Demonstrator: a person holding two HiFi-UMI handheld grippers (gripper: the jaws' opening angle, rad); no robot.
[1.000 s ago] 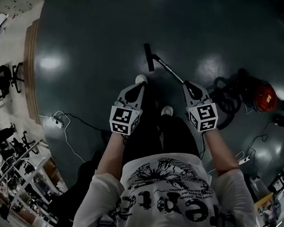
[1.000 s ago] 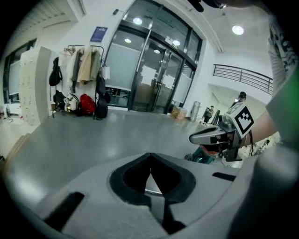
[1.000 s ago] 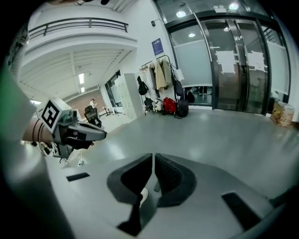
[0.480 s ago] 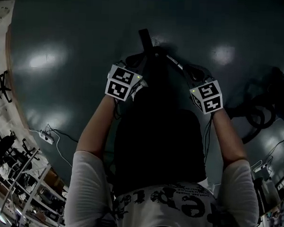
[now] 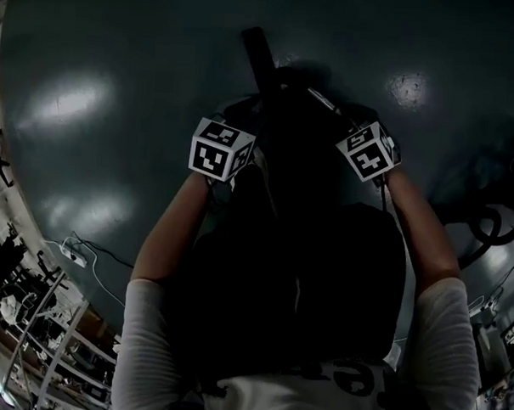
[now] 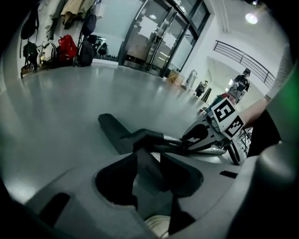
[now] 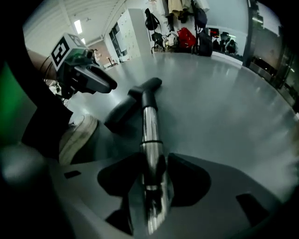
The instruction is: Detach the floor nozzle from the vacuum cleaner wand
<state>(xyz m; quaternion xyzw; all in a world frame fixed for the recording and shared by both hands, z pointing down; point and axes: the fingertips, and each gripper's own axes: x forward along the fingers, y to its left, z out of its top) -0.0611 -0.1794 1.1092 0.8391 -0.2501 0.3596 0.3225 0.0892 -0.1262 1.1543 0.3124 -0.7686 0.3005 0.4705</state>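
Down on the dark floor (image 5: 117, 100), ahead of both hands, the floor nozzle (image 5: 257, 51) lies as a short dark bar. The wand (image 7: 150, 133) runs back from its neck on a slant toward the person's right side. That long axis lines up with the right tongs (image 7: 154, 163): the chrome tube passes lengthwise between their jaws, which have just been opening. They stand apart on either side of it and, as far as I can judge, are not pressing on it.

The left tongs (image 6: 149, 163) have also just been opening, but only a little. Nothing sits between their jaws, and their tips point at the black neck where nozzle meets wand, just beyond them. The left hand is therefore nearer the nozzle, the right farther back on the tube, with the joint between the two. The next move probably calls for the right to clamp the tube while the left takes the neck and pulls along the wand's line. A shoe (image 7: 77, 135) rests just beside the wand. No container shows near the work.
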